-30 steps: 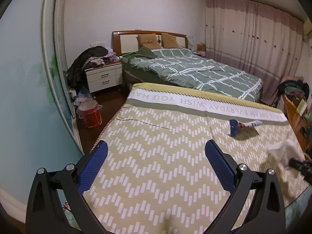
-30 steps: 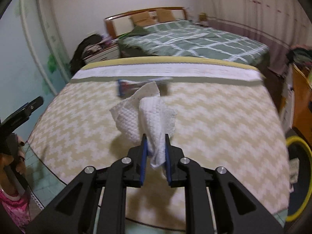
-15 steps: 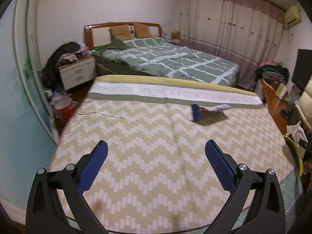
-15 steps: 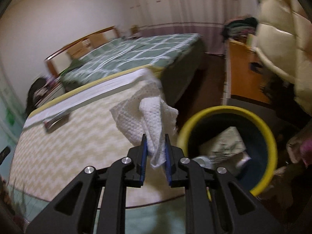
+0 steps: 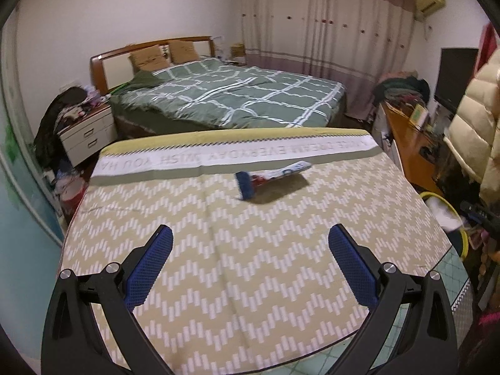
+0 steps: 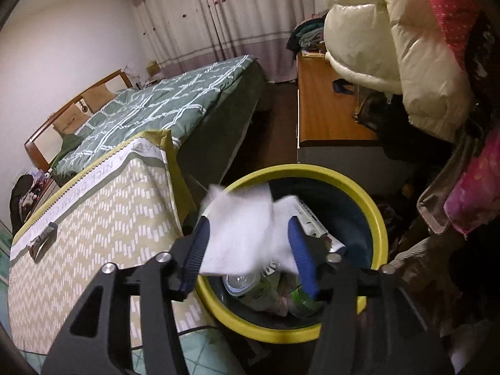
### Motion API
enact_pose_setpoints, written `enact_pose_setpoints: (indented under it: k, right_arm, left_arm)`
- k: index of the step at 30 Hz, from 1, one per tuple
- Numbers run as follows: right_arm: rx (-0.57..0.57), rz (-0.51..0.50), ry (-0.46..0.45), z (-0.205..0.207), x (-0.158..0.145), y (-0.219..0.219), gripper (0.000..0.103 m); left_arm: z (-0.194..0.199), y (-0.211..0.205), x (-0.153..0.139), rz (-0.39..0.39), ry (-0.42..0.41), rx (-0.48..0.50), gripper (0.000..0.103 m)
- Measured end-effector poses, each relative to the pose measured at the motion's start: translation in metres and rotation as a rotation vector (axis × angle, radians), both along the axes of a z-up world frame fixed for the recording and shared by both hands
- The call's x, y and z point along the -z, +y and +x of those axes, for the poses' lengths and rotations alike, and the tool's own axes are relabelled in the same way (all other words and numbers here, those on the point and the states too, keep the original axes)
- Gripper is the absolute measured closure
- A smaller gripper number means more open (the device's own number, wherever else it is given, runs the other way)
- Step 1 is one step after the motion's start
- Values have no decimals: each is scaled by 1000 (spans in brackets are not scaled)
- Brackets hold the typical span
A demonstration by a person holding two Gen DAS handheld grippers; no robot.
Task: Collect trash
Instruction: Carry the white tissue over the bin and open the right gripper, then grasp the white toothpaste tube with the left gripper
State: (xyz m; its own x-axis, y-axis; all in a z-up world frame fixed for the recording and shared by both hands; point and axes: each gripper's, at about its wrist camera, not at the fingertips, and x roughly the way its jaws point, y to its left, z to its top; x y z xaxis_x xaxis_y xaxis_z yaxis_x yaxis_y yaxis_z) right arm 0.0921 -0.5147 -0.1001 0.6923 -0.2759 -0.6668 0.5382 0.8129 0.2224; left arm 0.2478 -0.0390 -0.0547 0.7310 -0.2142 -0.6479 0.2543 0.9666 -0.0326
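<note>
The right gripper (image 6: 248, 245) has swung away from the zigzag-patterned mattress (image 6: 93, 234) and now hangs over the yellow-rimmed trash bin (image 6: 379, 218) that stands on the floor just past the mattress's right corner. Half a second ago its jaws were pinched tight on the white paper towel (image 6: 240, 231); now they stand well apart, with the towel a blurred white mass between them, above the bin's mouth. The blur makes it hard to say whether the paper is still brushing a pad or is already falling free, but the grip is clearly released, so this piece of trash is as good as binned. Bottles and other rubbish already lie in the bin's dark interior.

The left gripper (image 5: 250, 268) has turned to face the mattress more squarely. Its jaws are spread wide and hold nothing, hovering above the near edge of the mattress. The remaining piece of trash, a blue-and-white wrapper (image 5: 268, 179), lies on the far half of the mattress, just this side of the lettered white band, well apart from both grippers. That is likely the next pickup.
</note>
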Motion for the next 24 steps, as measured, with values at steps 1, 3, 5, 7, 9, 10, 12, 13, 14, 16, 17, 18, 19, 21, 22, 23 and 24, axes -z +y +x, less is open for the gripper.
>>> enact_pose_setpoints:
  k: [1, 3, 5, 7, 9, 10, 12, 13, 14, 16, 17, 18, 19, 21, 22, 23, 24]
  right_arm:
    - [-7, -6, -7, 0, -1, 4, 52]
    - [-28, -15, -21, 1, -2, 11, 51]
    - [-55, -36, -37, 3, -3, 25, 49]
    - [-74, -56, -46, 5, -3, 35, 49]
    - [-88, -65, -48, 8, -4, 43, 49]
    - [-94, -65, -56, 9, -4, 44, 49]
    - [-91, -75, -53, 9, -6, 48, 49]
    - [-95, -82, -53, 10, -6, 50, 48]
    - [-96, -88, -51, 11, -7, 51, 48]
    - [-98, -87, -46, 12, -7, 51, 48]
    - [-98, -83, -45, 12, -7, 51, 48]
    - [-97, -80, -44, 12, -6, 51, 48]
    - [-96, -75, -42, 12, -6, 51, 48]
    - [-96, -68, -38, 13, -5, 50, 48]
    - [-97, -66, -36, 13, -5, 50, 48]
    - [-97, -64, -35, 14, -5, 50, 48]
    - [-97, -63, -34, 14, -5, 50, 48]
  left_arm:
    - [2, -3, 0, 6, 0, 10, 5]
    - [9, -10, 2, 15, 11, 42, 5]
    - [20, -17, 7, 14, 32, 74, 5]
    - [33, -23, 13, 21, 50, 92, 5]
    - [52, -29, 21, 31, 72, 113, 5]
    - [61, -31, 25, 36, 81, 119, 5]
    - [79, -34, 32, 47, 96, 127, 5]
    - [87, -36, 35, 49, 103, 129, 5]
    - [97, -38, 37, 48, 110, 136, 5]
    - [114, -44, 39, 66, 104, 158, 5]
    - [120, -47, 39, 82, 97, 170, 5]
    - [126, -52, 40, 106, 89, 193, 5]
    - [129, -56, 41, 121, 84, 210, 5]
    - [140, -65, 45, 164, 86, 250, 5]
    - [145, -69, 48, 187, 89, 263, 5]
    - [151, -73, 51, 210, 94, 278, 5]
    - [156, -75, 55, 230, 103, 294, 5]
